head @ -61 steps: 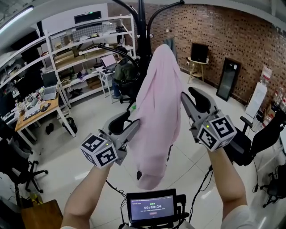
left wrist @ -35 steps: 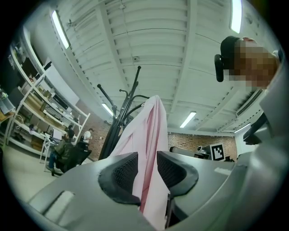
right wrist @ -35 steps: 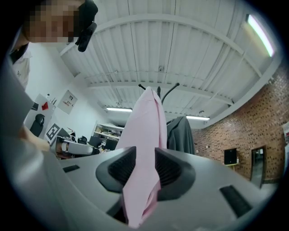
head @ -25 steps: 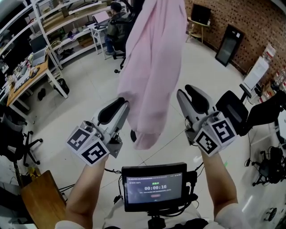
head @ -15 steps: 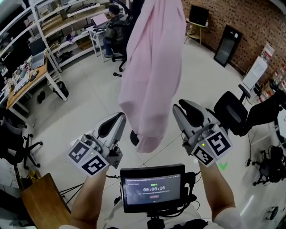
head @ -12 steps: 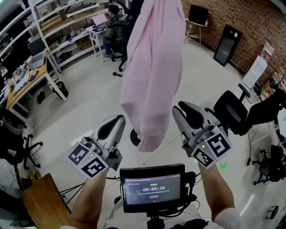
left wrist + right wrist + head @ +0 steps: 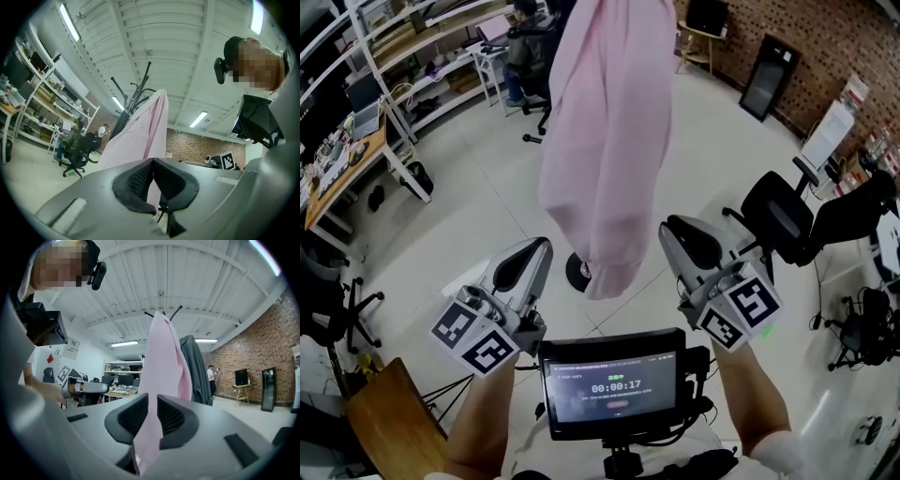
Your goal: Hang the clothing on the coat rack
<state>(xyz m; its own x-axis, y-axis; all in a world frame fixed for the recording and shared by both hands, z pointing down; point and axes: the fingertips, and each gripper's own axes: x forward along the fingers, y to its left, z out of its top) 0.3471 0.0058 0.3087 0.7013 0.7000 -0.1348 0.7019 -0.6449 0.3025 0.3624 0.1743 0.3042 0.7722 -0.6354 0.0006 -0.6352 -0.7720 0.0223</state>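
The left forearm [image 7: 483, 412] and right forearm [image 7: 752, 386] are reaching forward side by side. The left tongs [image 7: 528, 255] are pointing roughly level, with the jaws pressing fully together. The right tongs [image 7: 677, 239] are pointing level. Their jaws have just been closing and are standing slightly apart, with nothing between them.

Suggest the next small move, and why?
Probably just lower both grippers clear and stop. The pink garment hangs from the coat rack, touching neither the left gripper, shut, nor the right gripper, whose fingers have just been closing on nothing.
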